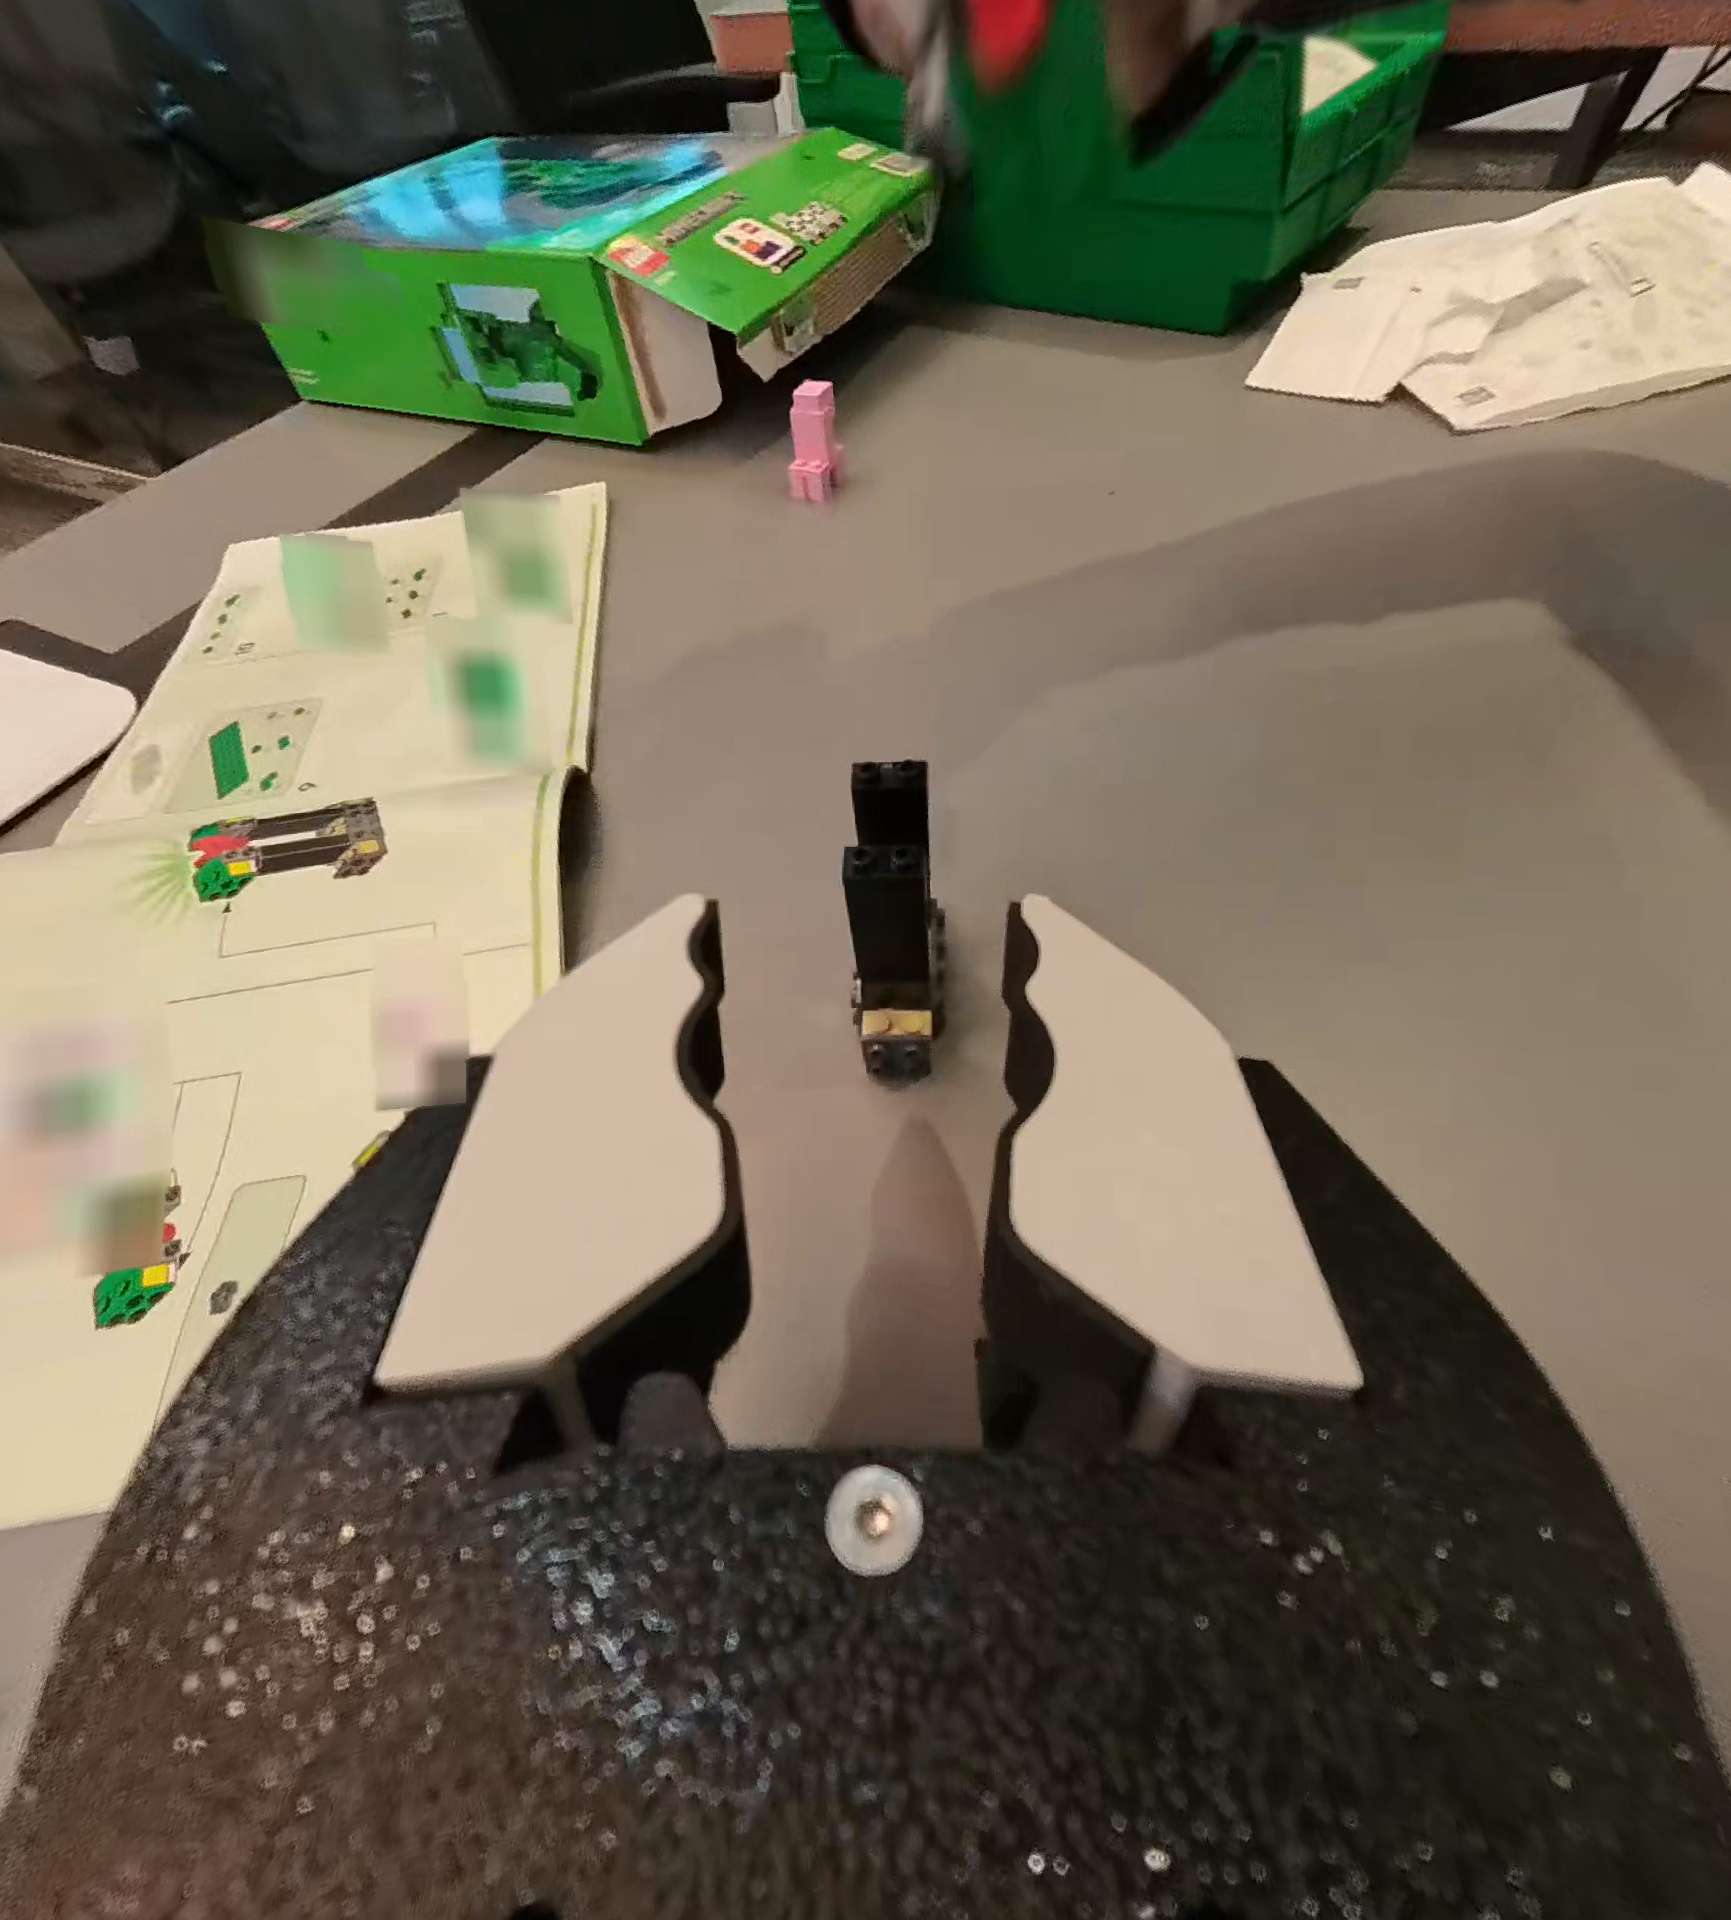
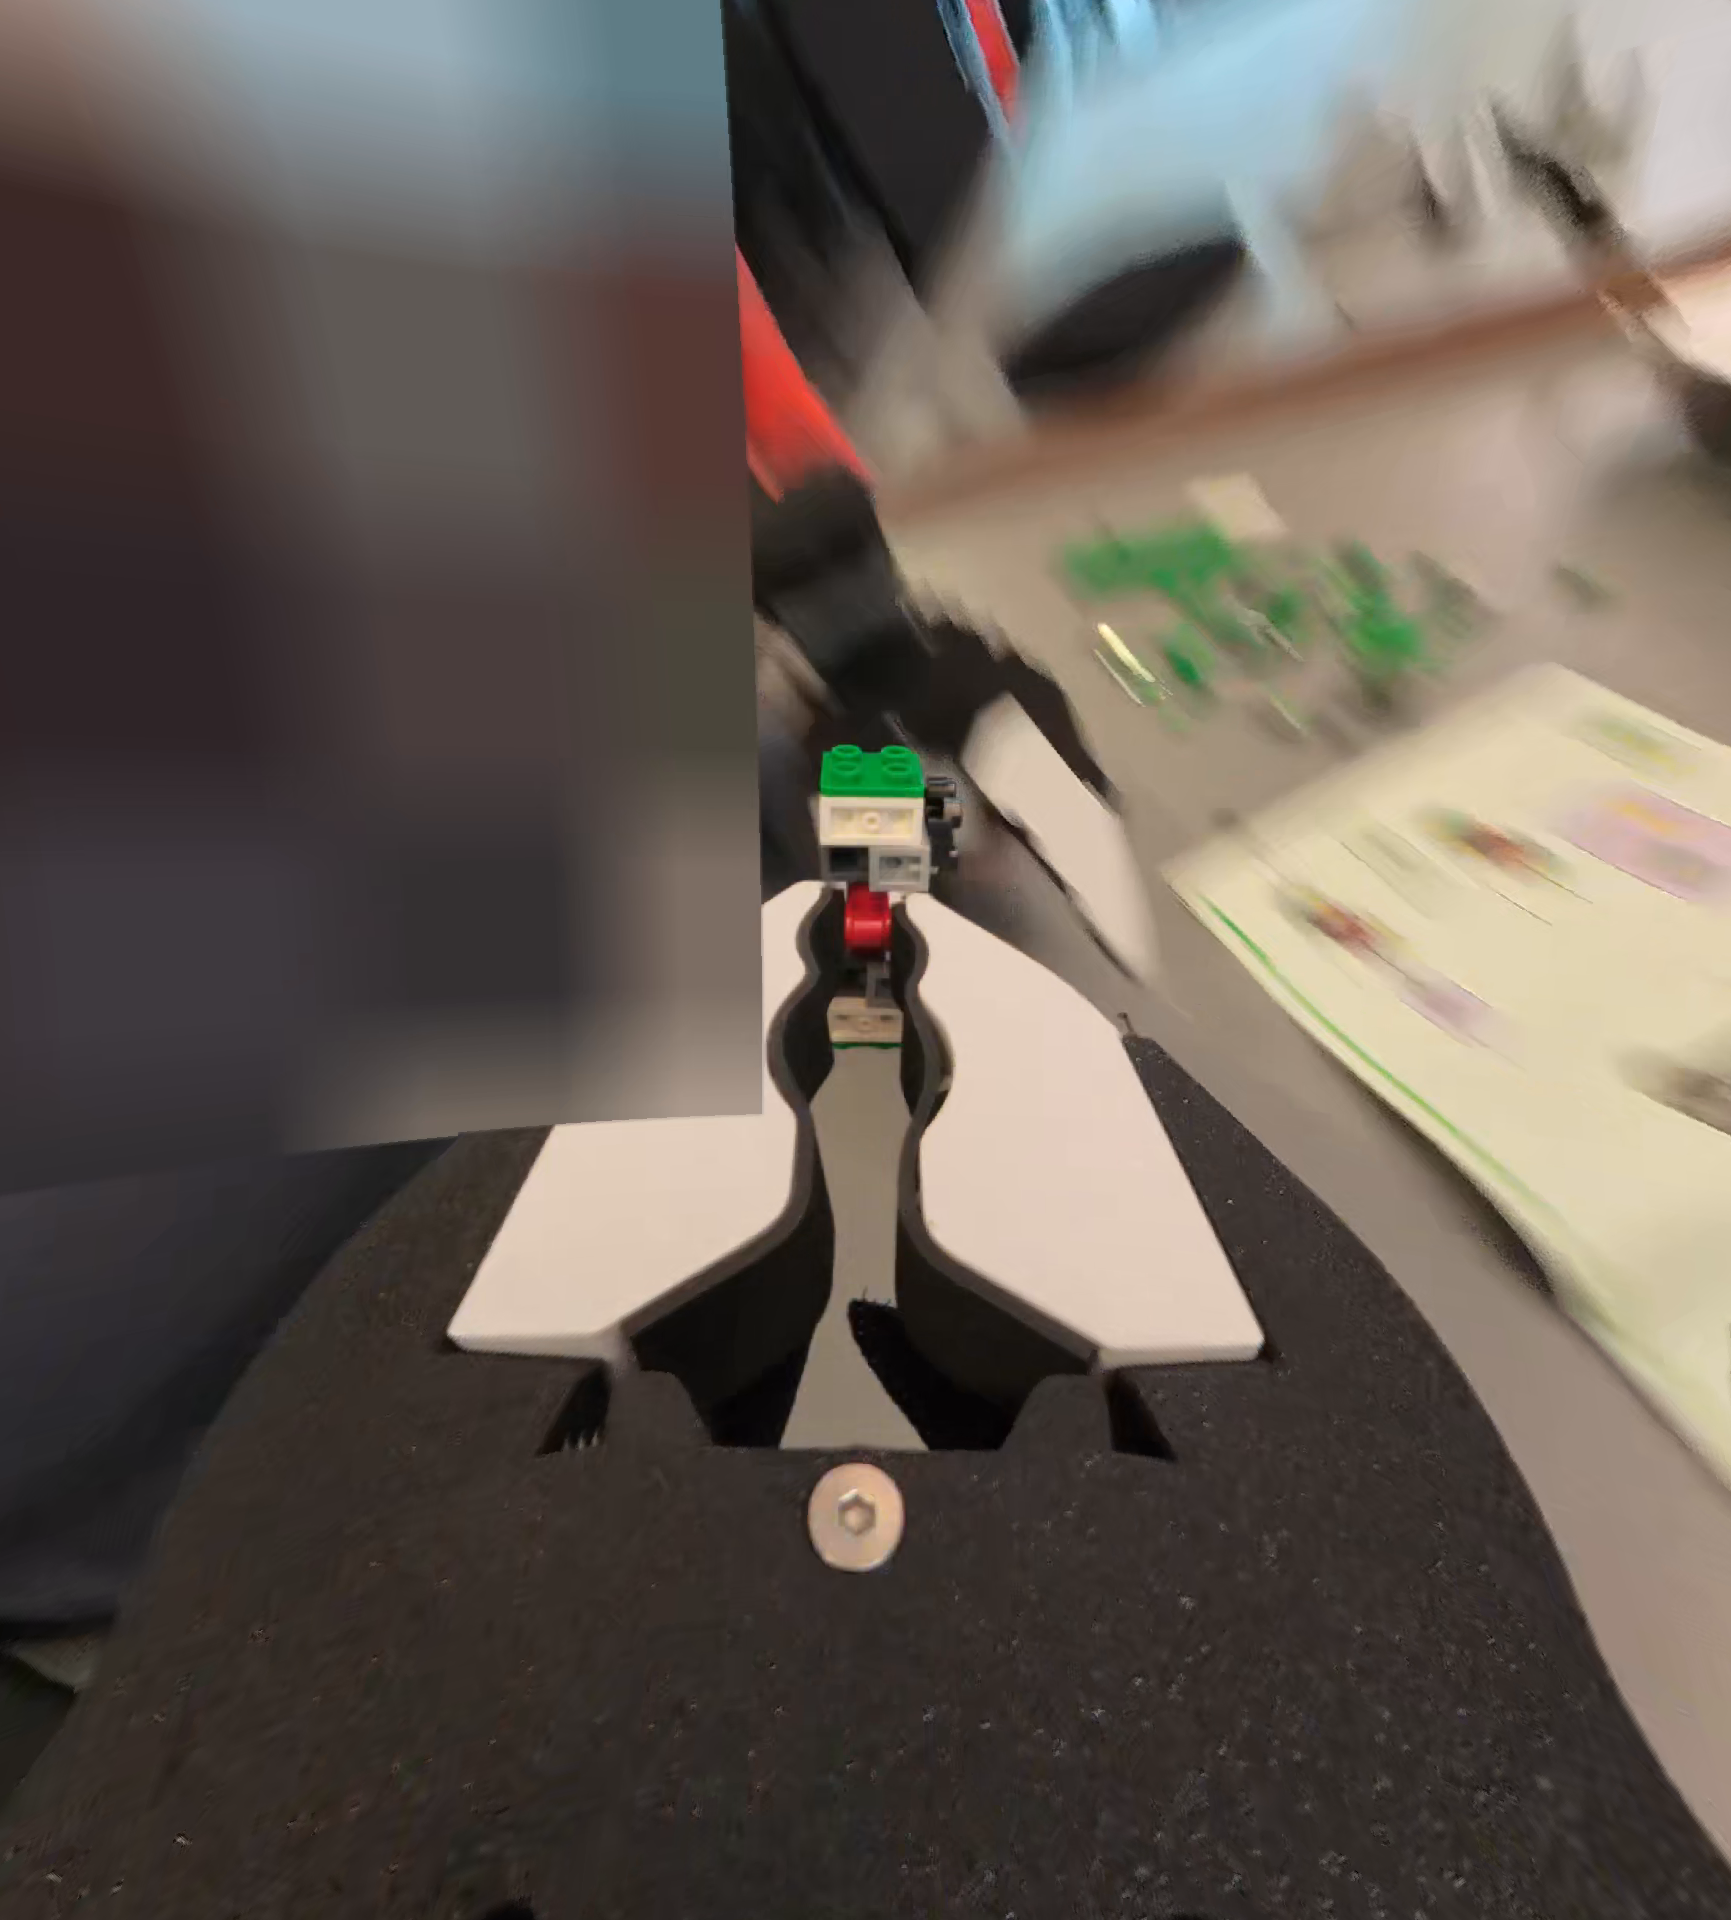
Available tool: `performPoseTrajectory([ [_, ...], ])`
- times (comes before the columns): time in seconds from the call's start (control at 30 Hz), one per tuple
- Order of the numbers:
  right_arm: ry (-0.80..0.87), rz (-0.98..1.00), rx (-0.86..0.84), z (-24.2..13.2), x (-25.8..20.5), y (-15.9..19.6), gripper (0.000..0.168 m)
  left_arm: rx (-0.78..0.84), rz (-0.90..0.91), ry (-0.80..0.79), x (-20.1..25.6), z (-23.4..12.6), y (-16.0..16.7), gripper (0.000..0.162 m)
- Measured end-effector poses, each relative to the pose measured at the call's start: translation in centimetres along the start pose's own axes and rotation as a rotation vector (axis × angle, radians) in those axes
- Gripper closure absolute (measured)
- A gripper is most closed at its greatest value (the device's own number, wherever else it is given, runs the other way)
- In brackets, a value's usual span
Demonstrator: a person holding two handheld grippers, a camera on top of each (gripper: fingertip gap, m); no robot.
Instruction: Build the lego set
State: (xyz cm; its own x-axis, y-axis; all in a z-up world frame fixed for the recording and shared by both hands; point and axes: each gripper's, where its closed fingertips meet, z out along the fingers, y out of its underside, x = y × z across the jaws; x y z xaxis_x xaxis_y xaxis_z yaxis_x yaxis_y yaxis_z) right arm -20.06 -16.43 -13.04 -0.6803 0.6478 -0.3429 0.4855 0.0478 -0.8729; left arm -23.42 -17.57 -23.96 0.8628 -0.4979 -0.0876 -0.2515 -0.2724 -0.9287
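Observation:
In the left wrist view a black lego build (image 1: pixel 890 920) with two upright black columns on a dark base with a tan piece stands on the grey table. My left gripper (image 1: pixel 861 914) is open around it, a finger on each side, not touching. In the right wrist view my right gripper (image 2: pixel 866 914) is shut on a small lego assembly (image 2: pixel 871 831): green brick on top, white and grey pieces below, a red joint piece (image 2: pixel 866 925) between the fingertips. It is held up in the air. The background there is motion-blurred.
An open instruction booklet (image 1: pixel 321 831) lies left of the build, with a green lego box (image 1: pixel 487 301), a pink figure (image 1: pixel 815 442), a green bin (image 1: pixel 1131 208) and paper sheets (image 1: pixel 1547 301) beyond. Loose green pieces (image 2: pixel 1276 613) and the booklet (image 2: pixel 1567 935) show on the right.

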Motion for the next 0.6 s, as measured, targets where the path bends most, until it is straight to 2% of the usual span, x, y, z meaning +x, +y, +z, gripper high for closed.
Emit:
performPoseTrajectory([
  [0.1,0.213,-0.211,-0.377,0.8,2.4,3.6,0.16,-0.007,-0.003,0.027,-0.1,0.0,0.2,0.112],
  [0.23,0.28,-0.398,-0.745,1.7,3.7,6.3,0.16,-0.023,-0.022,0.063,0.1,0.2,0.5,0.112],
  [0.33,0.25,-0.414,-0.885,2.4,4.1,7.3,0.16,-0.003,0.0,0.069,0.3,0.1,0.2,0.11],
  [0.47,0.209,-0.393,-0.988,2.9,4.6,7.7,0.16,0.007,0.028,0.059,0.3,-0.1,-0.2,0.109],
  [0.6,0.181,-0.368,-1.051,3.1,4.7,7.4,0.16,-0.083,-0.036,0.083,0.3,1.1,1.2,0.107],
])
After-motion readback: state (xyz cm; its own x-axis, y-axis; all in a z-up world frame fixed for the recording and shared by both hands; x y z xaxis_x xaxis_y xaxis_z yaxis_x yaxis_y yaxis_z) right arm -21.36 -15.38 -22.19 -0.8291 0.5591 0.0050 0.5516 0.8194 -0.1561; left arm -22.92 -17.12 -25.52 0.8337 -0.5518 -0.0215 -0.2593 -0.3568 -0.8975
